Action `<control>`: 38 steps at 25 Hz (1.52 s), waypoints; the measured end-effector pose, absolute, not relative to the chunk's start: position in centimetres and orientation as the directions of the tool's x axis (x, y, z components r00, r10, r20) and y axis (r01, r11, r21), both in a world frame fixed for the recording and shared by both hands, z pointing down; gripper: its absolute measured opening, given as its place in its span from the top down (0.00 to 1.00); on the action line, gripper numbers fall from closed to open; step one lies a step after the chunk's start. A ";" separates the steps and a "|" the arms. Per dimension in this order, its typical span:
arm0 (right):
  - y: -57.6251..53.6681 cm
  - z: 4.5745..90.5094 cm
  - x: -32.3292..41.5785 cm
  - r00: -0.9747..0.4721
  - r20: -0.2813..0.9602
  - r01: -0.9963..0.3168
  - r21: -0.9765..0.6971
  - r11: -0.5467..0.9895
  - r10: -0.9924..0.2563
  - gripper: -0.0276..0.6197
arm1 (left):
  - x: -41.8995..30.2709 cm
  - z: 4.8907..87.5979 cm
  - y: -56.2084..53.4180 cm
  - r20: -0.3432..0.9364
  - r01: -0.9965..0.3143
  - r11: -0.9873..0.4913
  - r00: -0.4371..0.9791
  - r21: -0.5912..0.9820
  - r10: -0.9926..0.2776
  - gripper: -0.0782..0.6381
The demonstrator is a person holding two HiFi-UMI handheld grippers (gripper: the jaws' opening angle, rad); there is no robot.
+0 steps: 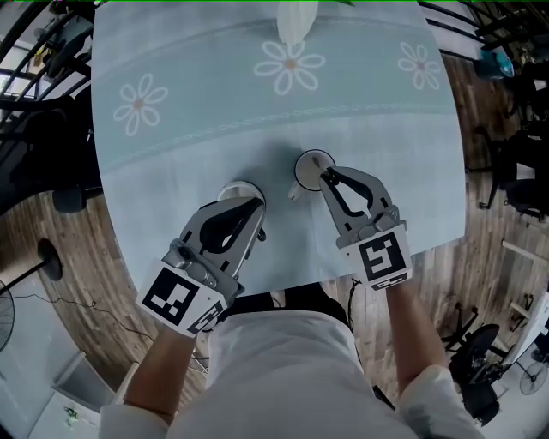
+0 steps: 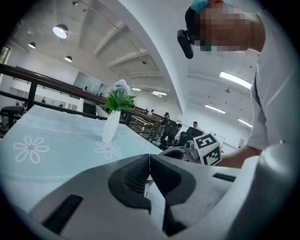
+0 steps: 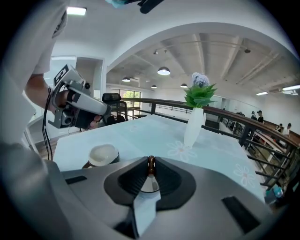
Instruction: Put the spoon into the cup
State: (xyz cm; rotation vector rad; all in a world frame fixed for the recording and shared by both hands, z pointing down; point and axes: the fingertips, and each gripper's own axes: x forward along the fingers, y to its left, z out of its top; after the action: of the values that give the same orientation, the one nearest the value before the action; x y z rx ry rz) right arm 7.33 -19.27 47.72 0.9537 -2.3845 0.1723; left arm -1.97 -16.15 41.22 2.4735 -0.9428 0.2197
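Vase (image 1: 298, 17) cut off by head view's top edge. Spoon (image 3: 150, 167): only the brown handle tip shows between right gripper (image 3: 150, 159) jaws, rest hidden. Left cup (image 1: 232, 188) mostly covered by left gripper (image 1: 255, 204).

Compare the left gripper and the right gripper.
The right gripper pinches a brown-ended spoon in its fingers; the left gripper has its fingers shut, nothing seen between them. In the head view the right gripper reaches over the farther cup, the left gripper over the nearer cup. Both carry marker cubes.
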 end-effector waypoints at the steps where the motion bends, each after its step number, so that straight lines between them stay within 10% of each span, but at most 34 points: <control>1: -19.1 47.9 7.2 -0.586 0.550 -0.658 0.105 0.745 -0.595 0.87 | -2.0 41.3 -16.1 0.311 -0.661 -0.646 0.750 0.381 -0.584 0.86; 38: -15.7 49.8 2.2 -0.597 0.613 -0.576 0.122 0.808 -0.518 0.75 | -4.1 40.9 -14.7 0.289 -0.650 -0.657 0.760 0.383 -0.583 0.86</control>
State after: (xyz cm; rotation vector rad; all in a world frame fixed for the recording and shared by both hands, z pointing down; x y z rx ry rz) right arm 2.22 -15.73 49.82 0.8021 -2.3359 0.1167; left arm -4.07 -14.74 40.93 2.4865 -0.9303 0.1935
